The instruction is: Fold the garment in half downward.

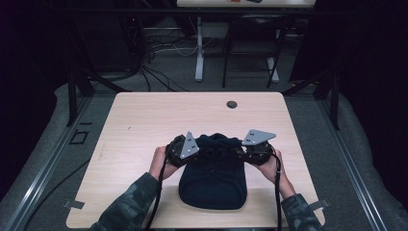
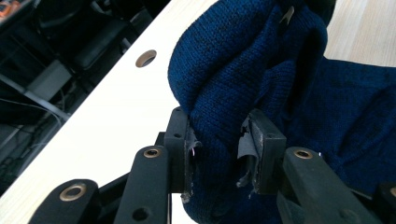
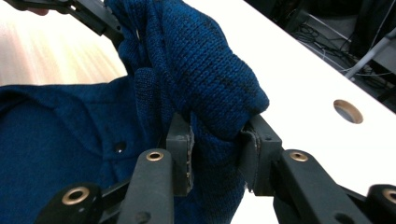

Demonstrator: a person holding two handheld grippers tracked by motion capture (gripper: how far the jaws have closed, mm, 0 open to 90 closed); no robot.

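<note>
A dark blue knitted garment [image 1: 214, 180] lies folded on the wooden table [image 1: 144, 115], its far edge bunched up between the two grippers. My left gripper [image 1: 195, 150] clamps a thick fold of the blue knit [image 2: 219, 135] at the garment's left far corner. My right gripper [image 1: 239, 150] is shut on the matching fold of the same knit [image 3: 215, 144] at the right far corner. In the right gripper view a small dark button [image 3: 119, 147] shows on the flat fabric, and the other gripper [image 3: 88, 16] is at the top left.
A round cable hole [image 1: 232, 104] sits near the table's far edge, also the hole [image 2: 145, 58] and the hole [image 3: 348, 111]. Beyond the table are desk legs [image 1: 198, 53], cables and a dark floor. Black rails run along both sides.
</note>
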